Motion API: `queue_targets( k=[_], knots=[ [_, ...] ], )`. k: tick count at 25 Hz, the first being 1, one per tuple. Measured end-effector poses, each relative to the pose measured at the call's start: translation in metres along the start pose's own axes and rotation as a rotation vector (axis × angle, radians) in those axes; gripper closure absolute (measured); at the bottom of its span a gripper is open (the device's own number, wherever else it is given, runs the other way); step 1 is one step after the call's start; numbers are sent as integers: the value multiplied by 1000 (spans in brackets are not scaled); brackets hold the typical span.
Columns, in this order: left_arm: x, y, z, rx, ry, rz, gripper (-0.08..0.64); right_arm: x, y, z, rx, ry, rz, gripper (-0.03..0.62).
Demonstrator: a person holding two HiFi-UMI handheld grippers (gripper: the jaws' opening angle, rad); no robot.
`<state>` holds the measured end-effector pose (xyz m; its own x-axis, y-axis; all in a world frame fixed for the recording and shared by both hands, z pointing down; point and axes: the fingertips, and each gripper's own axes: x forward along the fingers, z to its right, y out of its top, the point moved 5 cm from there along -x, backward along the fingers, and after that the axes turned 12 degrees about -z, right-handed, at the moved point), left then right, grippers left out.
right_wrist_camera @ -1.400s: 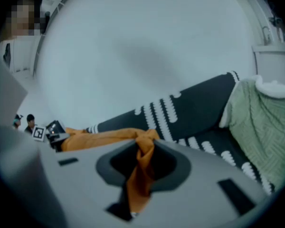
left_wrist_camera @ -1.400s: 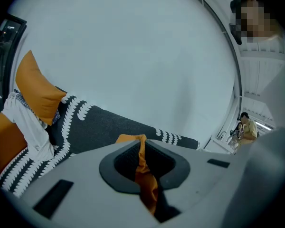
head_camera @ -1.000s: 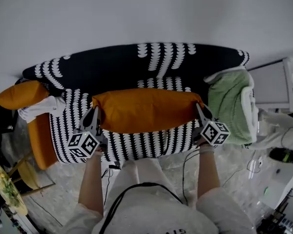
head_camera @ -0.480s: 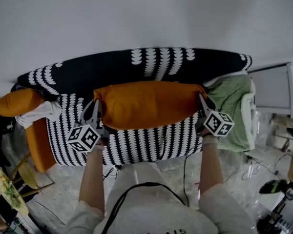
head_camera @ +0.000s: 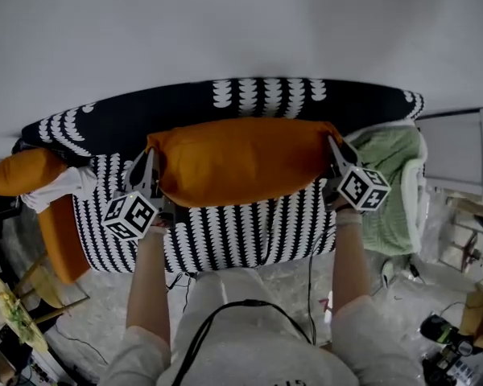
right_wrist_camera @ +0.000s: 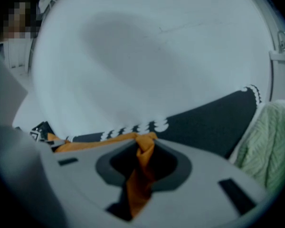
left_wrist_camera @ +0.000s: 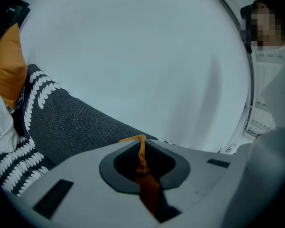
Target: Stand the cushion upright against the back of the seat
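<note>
One cushion [head_camera: 241, 161], now closer to backrest [head_camera: 161, 115]

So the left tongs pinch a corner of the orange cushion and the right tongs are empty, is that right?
Not quite. The right tongs are not empty: the right gripper view shows them shut on orange fabric, a corner of the cushion. The left tongs do pinch a corner of it, as you say.
</note>
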<state>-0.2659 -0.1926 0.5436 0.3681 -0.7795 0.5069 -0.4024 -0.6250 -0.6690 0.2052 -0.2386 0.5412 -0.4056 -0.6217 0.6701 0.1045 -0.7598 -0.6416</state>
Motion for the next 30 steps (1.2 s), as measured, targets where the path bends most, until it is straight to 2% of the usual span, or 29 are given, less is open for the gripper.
queue_targets(
  k=[4, 7, 11, 22, 25, 28, 30],
  knots=[
    [3, 8, -10, -12, 4, 13, 511, 14, 8, -6, -4, -7, -8, 511],
    [19, 9, -3, -12, 4, 7, 511, 17, 13, 7, 9, -19, -14, 511],
    [24, 12, -5, 11, 23, 39, 511, 25, 18, 10, 9, -22, 1, 511],
    [33, 3, -12, -18, 44, 72, 509, 32, 9, 18, 1, -44, 14, 509],
    [25, 6, -13, -19, 61, 104, 509, 31, 9, 18, 20, -38, 33, 506],
    [16, 9, -18, 28, 114, 132, 498, 25, 10, 21, 58, -24, 83, 452],
    [7, 14, -23, 74, 142, 158, 486, 16, 13, 18, 61, -41, 152, 351]
  ],
)
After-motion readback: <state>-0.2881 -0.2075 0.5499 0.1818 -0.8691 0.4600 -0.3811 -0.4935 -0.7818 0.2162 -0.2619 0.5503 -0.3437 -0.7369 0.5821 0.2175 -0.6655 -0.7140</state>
